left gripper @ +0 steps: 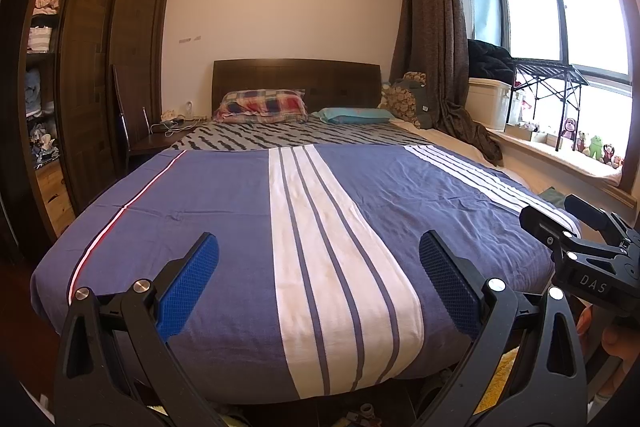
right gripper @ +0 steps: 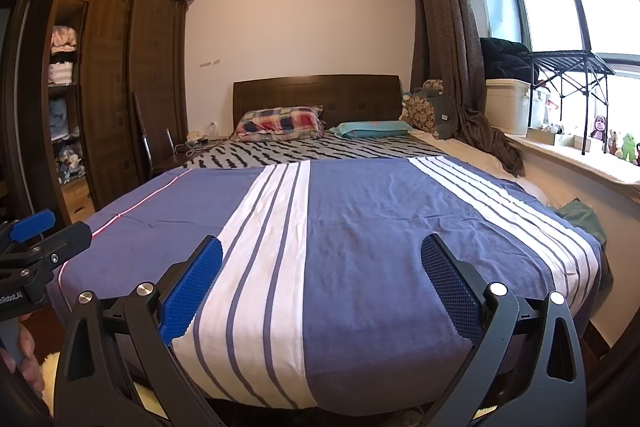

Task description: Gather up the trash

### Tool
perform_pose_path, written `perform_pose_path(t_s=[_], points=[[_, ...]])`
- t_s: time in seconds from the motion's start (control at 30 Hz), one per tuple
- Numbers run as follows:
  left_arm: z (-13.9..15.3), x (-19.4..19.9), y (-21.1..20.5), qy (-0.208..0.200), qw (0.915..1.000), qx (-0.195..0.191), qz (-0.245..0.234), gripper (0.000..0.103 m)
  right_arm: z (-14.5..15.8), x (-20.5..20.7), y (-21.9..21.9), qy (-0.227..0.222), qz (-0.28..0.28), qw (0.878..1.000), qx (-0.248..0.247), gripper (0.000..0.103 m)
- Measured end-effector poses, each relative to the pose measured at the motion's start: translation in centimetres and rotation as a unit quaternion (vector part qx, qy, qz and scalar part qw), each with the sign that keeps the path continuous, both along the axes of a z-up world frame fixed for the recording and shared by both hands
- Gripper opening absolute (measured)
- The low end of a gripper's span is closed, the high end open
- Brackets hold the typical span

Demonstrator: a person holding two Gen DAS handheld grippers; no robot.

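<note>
Both grippers wait at the foot of the bed, and no trash is found yet.

You hold the left gripper (left gripper: 318, 259) and the right gripper (right gripper: 322, 261) above the foot edge of the bed (left gripper: 224, 195), each with its two blue pads spread wide and nothing between them. On the striped cover no trash shows. Some small things lie on the floor just under the foot edge of the bed (left gripper: 362, 413), but they are too small to tell what they are. I think the step now is to search. Tilt one gripper down slowly to look under the foot edge of the bed, keep the fingers apart, and keep them from catching the cover.
</note>
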State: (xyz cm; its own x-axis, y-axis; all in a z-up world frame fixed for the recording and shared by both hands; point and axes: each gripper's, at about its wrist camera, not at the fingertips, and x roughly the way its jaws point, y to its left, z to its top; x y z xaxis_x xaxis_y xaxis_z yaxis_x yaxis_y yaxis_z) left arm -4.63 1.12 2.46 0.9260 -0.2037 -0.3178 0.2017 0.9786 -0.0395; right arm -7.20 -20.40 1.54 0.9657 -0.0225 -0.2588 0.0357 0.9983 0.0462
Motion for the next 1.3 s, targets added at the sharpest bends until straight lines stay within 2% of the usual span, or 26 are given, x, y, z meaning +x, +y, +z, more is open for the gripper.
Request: perform_pose_path(t_s=[0.67, 1.07, 1.3], points=[[-0.25, 0.41, 0.04, 0.003, 1.0, -0.001, 0.006, 0.095, 0.0, 0.01, -0.02, 0.0, -0.001, 1.0, 0.001, 0.1], [-0.11, 0.16, -0.15, -0.005, 0.9987, 0.021, 0.047, 0.095, -0.42, 0.25, 0.17, 0.005, -0.001, 1.0, 0.0, 0.1], [-0.2, 0.45, -0.1, 0.009, 0.9996, 0.005, 0.026, 0.095, -0.46, 0.3, -0.2, 0.006, -0.001, 1.0, 0.003, 0.1]])
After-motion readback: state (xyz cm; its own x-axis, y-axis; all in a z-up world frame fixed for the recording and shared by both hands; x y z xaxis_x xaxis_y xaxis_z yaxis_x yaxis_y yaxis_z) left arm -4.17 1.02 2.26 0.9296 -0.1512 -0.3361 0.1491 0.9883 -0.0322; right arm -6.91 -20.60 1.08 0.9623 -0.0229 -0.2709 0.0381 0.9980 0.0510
